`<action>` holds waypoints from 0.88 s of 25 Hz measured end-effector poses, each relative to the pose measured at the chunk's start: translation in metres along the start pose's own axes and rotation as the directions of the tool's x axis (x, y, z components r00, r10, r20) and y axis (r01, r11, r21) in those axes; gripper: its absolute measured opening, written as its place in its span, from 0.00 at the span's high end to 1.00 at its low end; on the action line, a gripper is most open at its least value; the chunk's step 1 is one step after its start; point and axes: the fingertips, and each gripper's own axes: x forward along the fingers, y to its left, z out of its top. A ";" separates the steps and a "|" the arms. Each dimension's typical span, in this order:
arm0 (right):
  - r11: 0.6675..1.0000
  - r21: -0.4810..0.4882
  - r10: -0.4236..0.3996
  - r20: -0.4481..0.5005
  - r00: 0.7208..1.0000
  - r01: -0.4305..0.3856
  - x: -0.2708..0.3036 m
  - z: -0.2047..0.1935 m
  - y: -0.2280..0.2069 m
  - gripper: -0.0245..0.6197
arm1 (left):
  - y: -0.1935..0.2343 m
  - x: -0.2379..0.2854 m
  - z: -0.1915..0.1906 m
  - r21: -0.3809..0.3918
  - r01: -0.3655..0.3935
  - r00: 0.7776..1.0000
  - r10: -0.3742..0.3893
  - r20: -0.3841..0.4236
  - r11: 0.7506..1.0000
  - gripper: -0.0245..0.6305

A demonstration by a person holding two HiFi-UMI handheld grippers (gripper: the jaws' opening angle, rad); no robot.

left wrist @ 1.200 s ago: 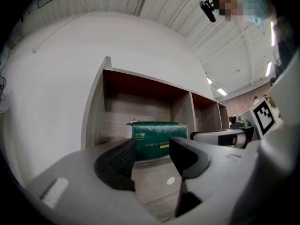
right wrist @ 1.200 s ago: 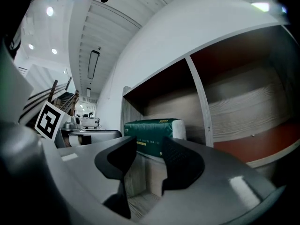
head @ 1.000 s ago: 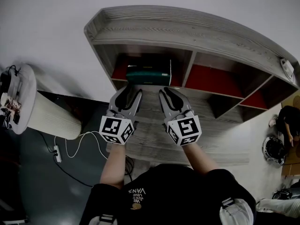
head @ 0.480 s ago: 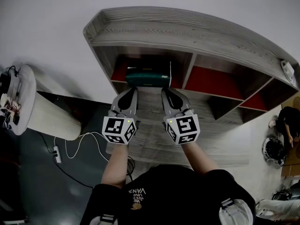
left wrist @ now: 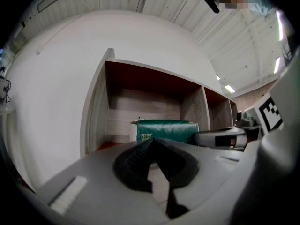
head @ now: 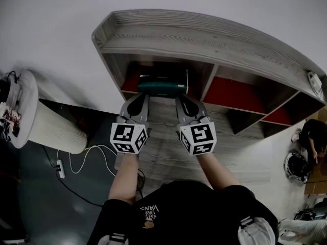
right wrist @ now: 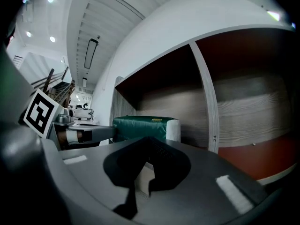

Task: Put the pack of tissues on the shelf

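Note:
The green pack of tissues lies in the leftmost compartment of the grey wooden shelf, against its red back wall. It also shows in the left gripper view as the tissue pack and in the right gripper view as the tissue pack, white at its right end. My left gripper and right gripper hover side by side just in front of the pack, over the shelf's lower board. The left gripper and the right gripper are both shut, with nothing between their jaws.
A white round stand with cables on top is at the left. A power strip and white cord lie on the dark floor. The other compartments have red backs. A seated person and a helmet are at far right.
Both grippers' jaws stood open a second ago and are now shut on nothing. The hands shifted slightly in front of the shelf. The pack stays in its compartment.

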 end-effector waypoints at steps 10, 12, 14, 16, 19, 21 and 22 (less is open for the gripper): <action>1.000 -0.017 0.008 -0.026 1.000 -0.008 0.020 -0.001 -0.002 0.96 | 0.016 0.016 -0.001 0.000 -0.013 1.000 0.013 -0.025 1.000 0.89; 1.000 -0.018 0.007 -0.028 1.000 -0.008 0.023 -0.001 -0.003 0.96 | 0.018 0.019 -0.001 0.002 -0.013 0.999 0.013 -0.031 1.000 0.89; 1.000 -0.017 0.006 -0.030 1.000 -0.007 0.025 0.000 -0.003 0.96 | 0.019 0.021 -0.001 0.002 -0.010 0.999 0.010 -0.035 1.000 0.89; 1.000 -0.019 0.011 -0.033 0.999 -0.012 0.028 0.001 -0.001 0.96 | 0.022 0.024 0.000 0.002 -0.012 0.999 0.012 -0.039 1.000 0.89; 1.000 -0.020 0.019 -0.044 0.999 -0.020 0.032 0.002 0.002 0.96 | 0.025 0.027 0.000 0.002 -0.017 0.999 0.017 -0.047 1.000 0.89; 1.000 -0.016 0.022 -0.049 0.999 -0.023 0.032 0.001 0.003 0.96 | 0.026 0.027 -0.001 0.001 -0.017 0.999 0.017 -0.049 1.000 0.88; 1.000 -0.015 0.024 -0.048 0.999 -0.025 0.033 0.001 0.003 0.96 | 0.026 0.027 -0.001 0.001 -0.017 0.999 0.017 -0.050 1.000 0.89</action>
